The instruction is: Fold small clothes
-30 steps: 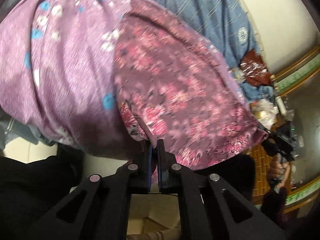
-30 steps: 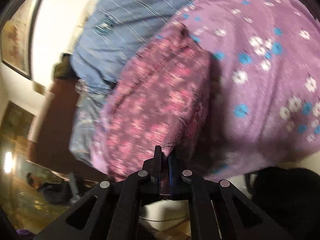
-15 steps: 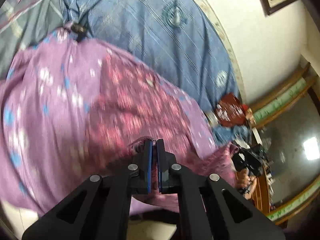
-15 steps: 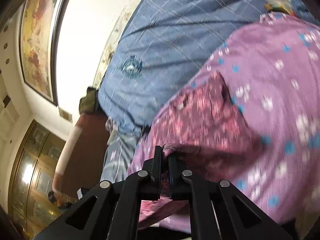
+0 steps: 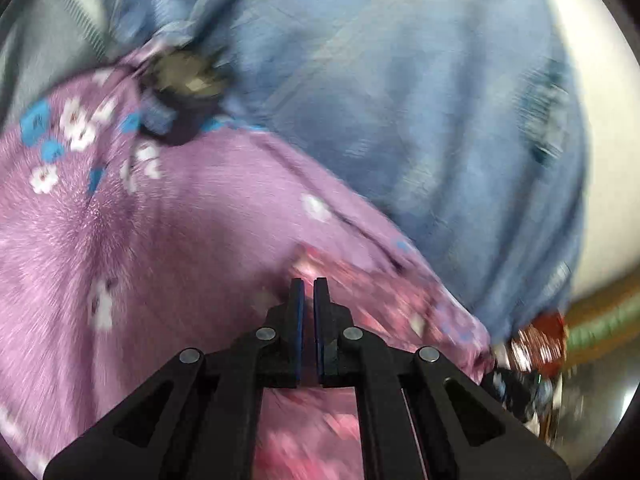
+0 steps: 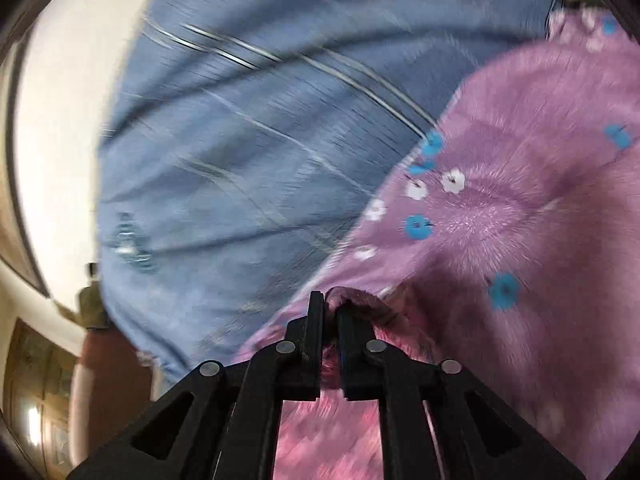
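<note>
**Left wrist view: both grippers pinch the pink garment over the purple sheet**

The left gripper has its fingers pressed nearly together on a fold of the pink floral garment, which lies on the purple flowered sheet with the blue bedspread beyond. A blurred round emblem on that bedspread cannot be read. In the right wrist view, the right gripper likewise clamps a bunched edge of the garment, low against the sheet. Compared with half a second ago, much less of the garment shows ahead of either gripper; both views now sit closer to the bedding, and both are blurred.
</note>
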A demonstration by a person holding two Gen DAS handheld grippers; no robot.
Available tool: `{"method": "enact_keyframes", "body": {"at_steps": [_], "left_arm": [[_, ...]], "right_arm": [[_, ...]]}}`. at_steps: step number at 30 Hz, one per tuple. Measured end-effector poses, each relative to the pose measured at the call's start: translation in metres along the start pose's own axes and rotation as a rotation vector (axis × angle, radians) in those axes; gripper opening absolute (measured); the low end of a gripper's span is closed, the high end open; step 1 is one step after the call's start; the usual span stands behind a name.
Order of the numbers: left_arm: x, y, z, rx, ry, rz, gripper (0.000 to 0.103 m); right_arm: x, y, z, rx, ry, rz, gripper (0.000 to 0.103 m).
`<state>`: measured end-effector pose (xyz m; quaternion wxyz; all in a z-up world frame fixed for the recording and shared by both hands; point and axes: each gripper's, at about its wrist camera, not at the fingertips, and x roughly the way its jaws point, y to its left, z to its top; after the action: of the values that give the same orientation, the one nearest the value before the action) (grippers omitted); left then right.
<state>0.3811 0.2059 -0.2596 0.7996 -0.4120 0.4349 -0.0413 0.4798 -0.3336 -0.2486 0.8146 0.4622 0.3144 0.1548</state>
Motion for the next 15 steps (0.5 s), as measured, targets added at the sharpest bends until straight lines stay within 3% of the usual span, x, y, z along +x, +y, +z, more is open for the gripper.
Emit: {"method": "enact_keyframes", "body": {"at_steps": [2,3,4,7,8,11,15], "left_arm": [[0.005,0.015,0.0,-0.045,-0.017,-0.005,0.003],[0.002,0.022,-0.001,-0.062,-0.038,-0.015,0.003],[-0.008,0.028,-0.003,-0.077,-0.07,-0.028,0.003],[-0.048,0.029,-0.005,-0.1,-0.19,-0.039,0.009],[-0.068,0.022,-0.01,-0.082,-0.235,-0.037,0.019],[-0.1,-0.01,-0.039,0.012,-0.299,0.04,0.046],[-0.097,-0.038,-0.101,0.063,-0.235,0.055,0.053]], "right_arm": [[0.026,-0.018,-0.001,0.037,0.029,-0.06,0.026],[0.036,-0.03,-0.002,0.073,0.061,-0.07,0.037],[0.038,-0.037,-0.003,0.1,0.075,-0.045,0.04],[0.017,-0.04,-0.004,0.079,0.005,-0.013,0.056],[0.005,-0.036,-0.003,0.054,-0.035,-0.021,0.06],[-0.031,-0.009,-0.01,-0.041,-0.114,-0.015,0.06],[-0.031,0.052,-0.046,-0.278,0.014,-0.078,0.06]]}}
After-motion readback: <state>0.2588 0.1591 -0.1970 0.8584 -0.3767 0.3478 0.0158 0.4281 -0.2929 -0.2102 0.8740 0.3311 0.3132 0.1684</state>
